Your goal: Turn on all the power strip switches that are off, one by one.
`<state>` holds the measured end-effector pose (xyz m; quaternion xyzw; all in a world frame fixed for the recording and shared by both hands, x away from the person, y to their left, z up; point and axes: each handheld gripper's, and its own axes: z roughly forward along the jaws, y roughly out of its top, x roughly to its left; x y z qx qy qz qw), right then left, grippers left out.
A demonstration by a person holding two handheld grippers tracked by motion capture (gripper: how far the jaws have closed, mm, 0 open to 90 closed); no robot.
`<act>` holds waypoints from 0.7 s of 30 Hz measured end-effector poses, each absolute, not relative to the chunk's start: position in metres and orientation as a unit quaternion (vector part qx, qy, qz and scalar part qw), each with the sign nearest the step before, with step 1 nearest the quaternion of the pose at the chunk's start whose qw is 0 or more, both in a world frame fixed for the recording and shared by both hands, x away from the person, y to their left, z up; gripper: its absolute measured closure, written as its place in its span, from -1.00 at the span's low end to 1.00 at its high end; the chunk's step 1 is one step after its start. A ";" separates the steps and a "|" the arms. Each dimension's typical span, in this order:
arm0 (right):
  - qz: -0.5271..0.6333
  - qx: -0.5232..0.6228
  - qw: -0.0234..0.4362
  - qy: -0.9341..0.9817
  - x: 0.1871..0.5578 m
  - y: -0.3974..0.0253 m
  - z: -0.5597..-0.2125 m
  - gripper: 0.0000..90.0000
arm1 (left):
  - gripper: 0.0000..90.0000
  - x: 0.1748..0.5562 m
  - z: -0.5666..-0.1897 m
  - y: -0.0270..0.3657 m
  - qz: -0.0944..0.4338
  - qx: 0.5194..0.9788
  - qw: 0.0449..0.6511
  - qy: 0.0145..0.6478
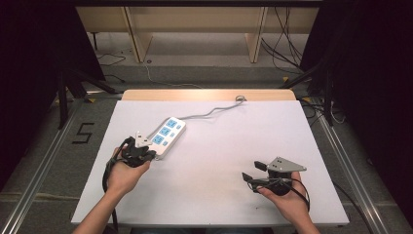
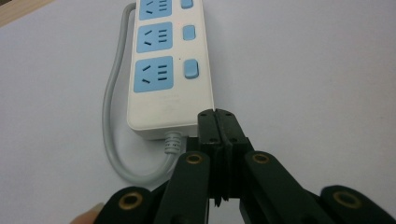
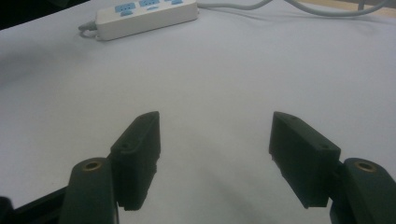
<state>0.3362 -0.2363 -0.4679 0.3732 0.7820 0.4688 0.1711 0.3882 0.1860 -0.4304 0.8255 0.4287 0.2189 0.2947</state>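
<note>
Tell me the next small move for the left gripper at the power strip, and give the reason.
Probably nudge the power strip forward or hold its near end steady with the left gripper. Its jaws are shut together, with nothing between them, right at the strip's near corner beside the grey cable. The right gripper waits open, well away over the white tabletop.

One power strip (image 1: pixel 166 133) (three sockets, three switches); two tools.

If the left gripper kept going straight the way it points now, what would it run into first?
Probably the power strip: the left gripper, jaws shut, has its tips right at the strip's near corner, beside the cable exit. Whether they already touch is unclear.
</note>
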 end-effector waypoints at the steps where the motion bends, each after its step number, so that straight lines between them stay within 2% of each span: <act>1: 0.469 0.373 0.172 0.782 0.336 -0.236 -0.468 -0.22 | 0.99 0.390 -0.431 0.185 0.220 0.825 0.296 0.429; 21: 0.470 0.371 0.169 0.783 0.336 -0.236 -0.468 -0.22 | 0.99 0.414 -0.427 0.178 0.220 0.827 0.285 0.432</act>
